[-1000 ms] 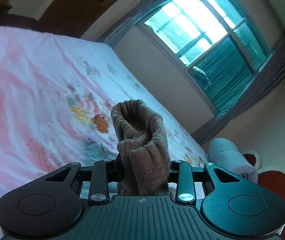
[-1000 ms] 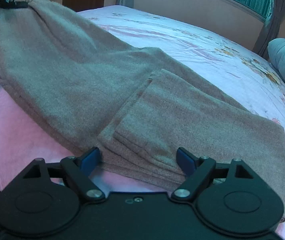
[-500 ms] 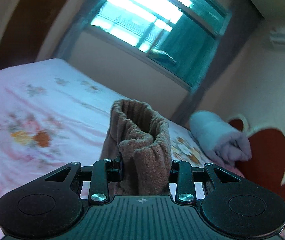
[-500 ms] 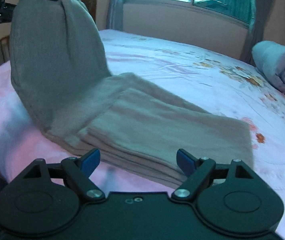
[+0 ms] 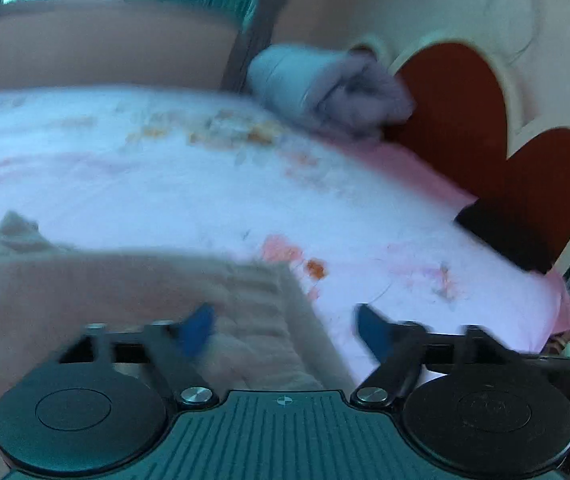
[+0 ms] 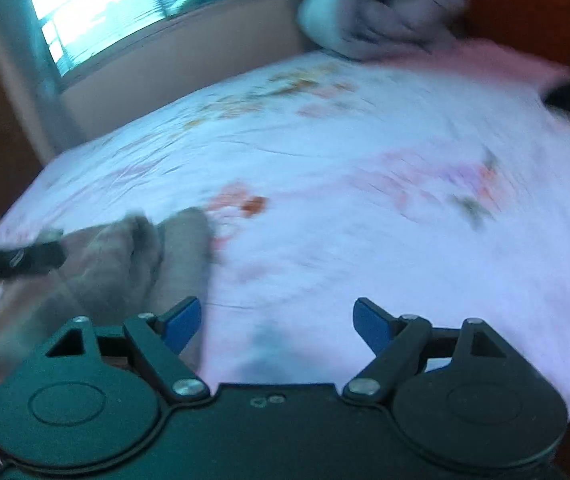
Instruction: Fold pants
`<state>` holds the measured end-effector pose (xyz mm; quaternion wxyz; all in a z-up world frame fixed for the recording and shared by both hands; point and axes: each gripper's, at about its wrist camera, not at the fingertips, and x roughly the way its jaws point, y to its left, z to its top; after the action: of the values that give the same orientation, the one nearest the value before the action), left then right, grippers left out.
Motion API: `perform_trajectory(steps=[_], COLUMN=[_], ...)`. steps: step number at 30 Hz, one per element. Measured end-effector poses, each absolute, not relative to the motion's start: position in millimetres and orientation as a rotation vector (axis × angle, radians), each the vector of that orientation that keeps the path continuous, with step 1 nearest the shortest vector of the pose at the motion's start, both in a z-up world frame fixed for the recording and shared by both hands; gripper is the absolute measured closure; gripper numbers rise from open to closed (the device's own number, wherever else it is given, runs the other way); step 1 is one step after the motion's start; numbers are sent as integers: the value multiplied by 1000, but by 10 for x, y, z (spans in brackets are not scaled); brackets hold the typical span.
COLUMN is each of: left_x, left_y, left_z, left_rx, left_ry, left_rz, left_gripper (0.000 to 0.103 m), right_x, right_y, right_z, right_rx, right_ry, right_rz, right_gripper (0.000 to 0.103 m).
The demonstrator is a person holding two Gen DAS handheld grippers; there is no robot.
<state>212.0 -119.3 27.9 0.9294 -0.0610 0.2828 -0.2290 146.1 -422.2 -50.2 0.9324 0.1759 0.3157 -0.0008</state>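
A second ago the left gripper (image 5: 285,326) pinched a bunched end of the brown pants (image 5: 125,304) and held it up in front of the window; now its jaws have just been opening, they stand wide apart, and nothing is pressed between them. The pants now lie folded on the bed (image 5: 205,184), at about 9 o'clock in the left wrist view, with one blue pad over the cloth and the other over the sheet. In the right wrist view the pants (image 6: 125,256) earlier rose in a high arc to the upper left; now they lie low at about 9 o'clock, with the tip of the left gripper beside them at the left edge. The right gripper (image 6: 277,324) has its jaws spread as before, over bare sheet, holding nothing. Both pictures are blurred. The bed has a pink and white sheet with flowers. A rolled grey blanket (image 5: 325,88) lies at 12 o'clock near a red heart-shaped headboard (image 5: 465,120). A window (image 6: 125,4) with a green curtain is at 11 o'clock.
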Motion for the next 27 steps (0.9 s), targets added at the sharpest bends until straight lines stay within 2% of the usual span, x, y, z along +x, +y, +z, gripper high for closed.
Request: perform_trajectory(steps=[2, 7, 11, 15, 18, 23, 27], left_x=[2010, 1773, 1513, 1124, 941, 891, 920], left_y=[-986, 166, 1078, 1669, 1825, 1568, 1325], left_z=[382, 585, 466, 246, 56, -186, -286], left_rx=[-138, -207, -288, -371, -391, -320, -257], left_ry=[557, 513, 550, 565, 600, 652, 675], left_rz=[-421, -203, -20, 89, 104, -9, -70], left_gripper=[14, 13, 11, 9, 9, 9, 9], right_x=[1419, 1567, 1833, 2016, 2030, 2170, 2249], right_y=[-4339, -4246, -3973, -3804, -3697, -3581, -3462], right_z=[-536, -694, -796, -949, -1020, -1043, -990], right_rx=[472, 850, 958, 1062, 1085, 1071, 1013], right_ry=[624, 620, 676, 773, 793, 850, 872], right_rz=[45, 303, 382, 396, 379, 303, 304], right_gripper=[26, 30, 33, 34, 35, 36, 26])
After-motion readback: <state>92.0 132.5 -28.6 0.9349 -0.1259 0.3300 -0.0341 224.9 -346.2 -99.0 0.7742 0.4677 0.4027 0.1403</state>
